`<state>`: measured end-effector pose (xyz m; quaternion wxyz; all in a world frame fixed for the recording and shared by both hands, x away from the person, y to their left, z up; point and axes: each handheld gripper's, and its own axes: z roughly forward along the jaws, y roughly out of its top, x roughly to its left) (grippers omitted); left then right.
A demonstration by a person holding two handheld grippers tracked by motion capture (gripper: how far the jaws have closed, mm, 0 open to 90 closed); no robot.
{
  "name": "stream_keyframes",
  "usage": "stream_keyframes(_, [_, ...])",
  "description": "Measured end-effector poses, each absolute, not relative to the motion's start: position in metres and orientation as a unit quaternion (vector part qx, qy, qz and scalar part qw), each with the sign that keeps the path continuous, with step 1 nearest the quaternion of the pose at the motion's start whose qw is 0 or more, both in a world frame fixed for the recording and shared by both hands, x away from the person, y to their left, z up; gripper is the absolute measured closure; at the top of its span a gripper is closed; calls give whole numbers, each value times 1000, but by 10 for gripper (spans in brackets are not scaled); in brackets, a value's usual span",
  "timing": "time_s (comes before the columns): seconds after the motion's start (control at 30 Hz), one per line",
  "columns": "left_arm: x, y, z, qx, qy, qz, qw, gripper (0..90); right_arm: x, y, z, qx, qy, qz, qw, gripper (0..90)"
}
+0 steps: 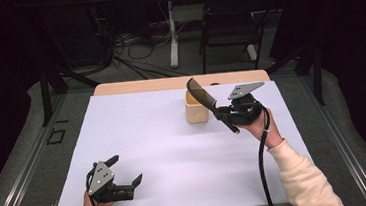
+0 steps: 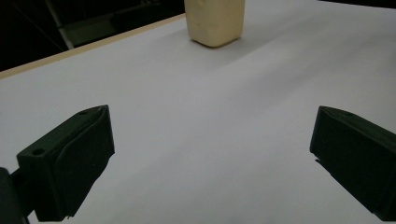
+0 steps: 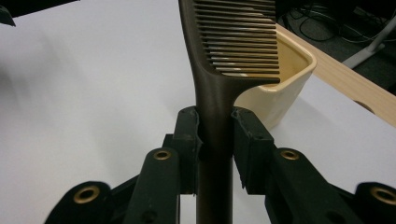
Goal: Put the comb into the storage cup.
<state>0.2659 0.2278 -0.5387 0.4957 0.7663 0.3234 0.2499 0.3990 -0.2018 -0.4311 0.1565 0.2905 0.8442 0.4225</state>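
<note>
**Comb held over cream cup, right of centre**

Item: dark brown comb point(image 1: 206, 100), long-handled, fine close-set teeth along one edge of a broad head, smooth rounded handle. In the high view it sits just right of centre, upper half of the frame.

Holder: right gripper point(image 1: 233, 112), jaws clenched on the comb's handle just below the head; in the right gripper view the handle point(image 3: 214, 140) runs straight up between the two pads and the teeth fan out at the top.

Key relation: the comb's long axis slants from the lower right, where the handle end pokes out below the gripper, up to the upper left, where the head leans over the mouth of the cream cup point(image 1: 196, 109). The cup stands directly left of the right gripper; seen along the jaws it lies just behind and to the right of the comb head point(image 3: 280, 79). I judge the head to be above the rim, not yet inside; whether it touches the rim cannot be told.

Second holder: left gripper point(image 1: 123, 176), lower left of the high view, jaws released and wide, nothing between them, resting low on the worktop point(image 1: 165, 154), well apart from the cup. The right hand is much the nearer.

Cup: squarish, rounded corners, upright, open top, appears empty.
</note>
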Motion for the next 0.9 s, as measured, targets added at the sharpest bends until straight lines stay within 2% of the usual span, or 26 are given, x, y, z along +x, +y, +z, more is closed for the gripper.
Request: stream_keyframes(0.9, [267, 227, -539, 768, 323, 248, 494, 0, 419, -190, -421, 289, 837, 431, 171, 726])
